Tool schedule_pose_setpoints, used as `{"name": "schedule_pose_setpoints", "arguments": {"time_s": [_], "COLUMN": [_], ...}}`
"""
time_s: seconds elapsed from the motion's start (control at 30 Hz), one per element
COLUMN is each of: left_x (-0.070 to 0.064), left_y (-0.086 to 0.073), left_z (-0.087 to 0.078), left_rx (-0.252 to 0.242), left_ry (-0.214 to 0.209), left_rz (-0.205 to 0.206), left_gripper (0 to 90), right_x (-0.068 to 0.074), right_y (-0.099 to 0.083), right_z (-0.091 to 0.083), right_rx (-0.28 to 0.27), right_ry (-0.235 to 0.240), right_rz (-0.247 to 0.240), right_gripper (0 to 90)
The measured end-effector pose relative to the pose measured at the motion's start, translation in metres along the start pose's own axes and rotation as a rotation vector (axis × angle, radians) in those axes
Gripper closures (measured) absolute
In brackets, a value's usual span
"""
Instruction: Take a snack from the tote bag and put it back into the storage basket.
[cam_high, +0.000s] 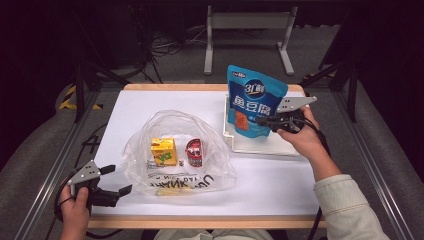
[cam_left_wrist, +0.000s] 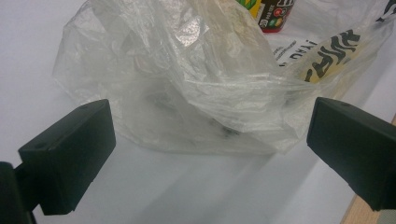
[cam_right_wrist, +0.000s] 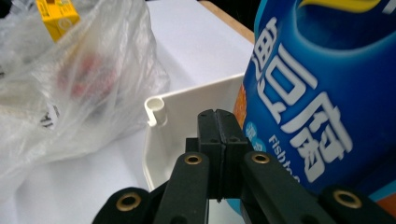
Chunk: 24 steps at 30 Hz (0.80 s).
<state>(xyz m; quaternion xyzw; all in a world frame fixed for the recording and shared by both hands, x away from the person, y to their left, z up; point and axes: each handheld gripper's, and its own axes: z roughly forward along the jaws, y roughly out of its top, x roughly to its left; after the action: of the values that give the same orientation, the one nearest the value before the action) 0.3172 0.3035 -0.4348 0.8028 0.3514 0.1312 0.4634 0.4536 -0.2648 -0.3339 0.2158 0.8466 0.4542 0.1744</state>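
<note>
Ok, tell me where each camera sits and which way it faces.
High view: above the table's near side, looking forward and down; both hands, left gripper, right gripper.
Left gripper view: between its open jaws toward the plastic bag.
Right gripper view: along shut jaws beside the blue pouch and white tray.
Shared: the bag.

A blue snack pouch (cam_high: 255, 100) with white lettering is being held upright over the white tray (cam_high: 260, 146), its right edge apparently being pinched; whether its base is touching the tray cannot be told.
</note>
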Motion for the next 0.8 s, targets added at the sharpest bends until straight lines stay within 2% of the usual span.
{"name": "schedule_pose_setpoints", "arguments": {"time_s": [0.23,0.47,0.8], "left_x": [0.0,0.0,0.0], "left_y": [0.0,0.0,0.0], "left_z": [0.0,0.0,0.001], "left_rx": [0.002,0.002,0.0], "left_ry": [0.002,0.002,0.003], "left_rz": [-0.001,-0.001,0.001], "left_gripper": [1.6,1.6,1.6], "right_x": [0.001,0.0,-0.007], "right_y": [-0.015,-0.028,-0.04], "right_z": [0.008,0.016,0.025], "right_rx": [0.024,0.072,0.12], "right_ry": [0.001,-0.007,-0.054], "right_rz": [0.017,0.024,0.039], "right_gripper": [90.0,90.0,90.0]}}
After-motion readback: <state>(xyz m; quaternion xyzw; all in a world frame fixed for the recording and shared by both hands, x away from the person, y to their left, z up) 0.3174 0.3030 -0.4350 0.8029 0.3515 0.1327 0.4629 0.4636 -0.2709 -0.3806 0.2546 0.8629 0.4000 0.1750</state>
